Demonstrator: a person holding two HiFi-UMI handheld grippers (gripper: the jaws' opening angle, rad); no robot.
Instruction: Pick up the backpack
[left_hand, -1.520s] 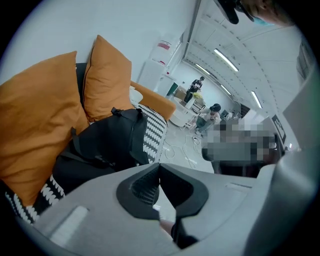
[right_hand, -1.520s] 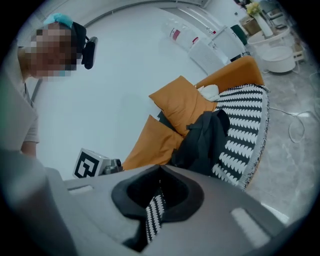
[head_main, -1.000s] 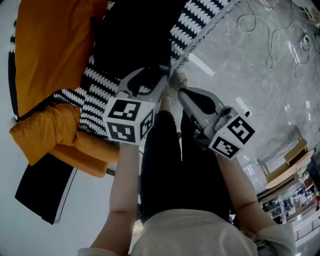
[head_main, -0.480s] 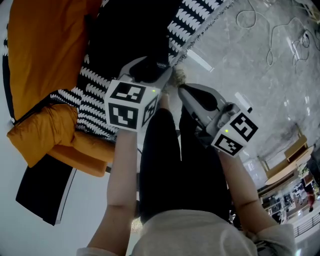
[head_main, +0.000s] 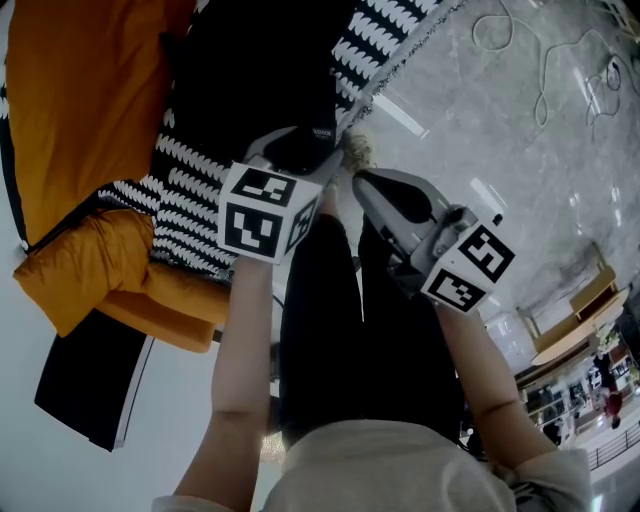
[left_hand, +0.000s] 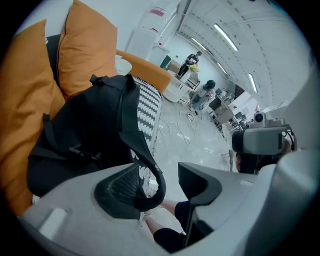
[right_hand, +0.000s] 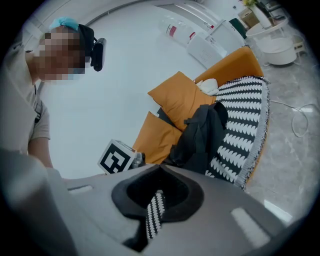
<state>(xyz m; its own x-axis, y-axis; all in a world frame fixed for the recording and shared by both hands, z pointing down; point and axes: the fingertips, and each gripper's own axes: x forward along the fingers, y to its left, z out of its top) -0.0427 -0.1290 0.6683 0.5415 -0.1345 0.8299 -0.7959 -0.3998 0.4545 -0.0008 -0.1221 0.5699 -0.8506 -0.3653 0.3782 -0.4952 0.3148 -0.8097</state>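
A black backpack (head_main: 250, 80) lies on a sofa covered with a black-and-white patterned blanket (head_main: 190, 210). It also shows in the left gripper view as the backpack (left_hand: 85, 130) and in the right gripper view as the backpack (right_hand: 200, 135). My left gripper (head_main: 300, 148) points down at its near edge. Its jaws stand wide apart at the left gripper (left_hand: 162, 182), and a black strap loop (left_hand: 150, 175) hangs between them, resting against the left pad. My right gripper (head_main: 362, 180) hovers to the right over my legs, away from the bag; the right gripper (right_hand: 157, 197) has its pads together with nothing gripped.
Orange cushions (head_main: 80, 90) lean behind the backpack, and a smaller orange pillow (head_main: 90, 265) lies nearer. A flat black slab (head_main: 85, 380) sits by the sofa's end. Cables (head_main: 540, 60) trail over the marble floor. People (left_hand: 192, 60) stand far off in the hall.
My left gripper has dipped down toward the backpack's near edge and tilted steeper. The right gripper has stayed where it was.
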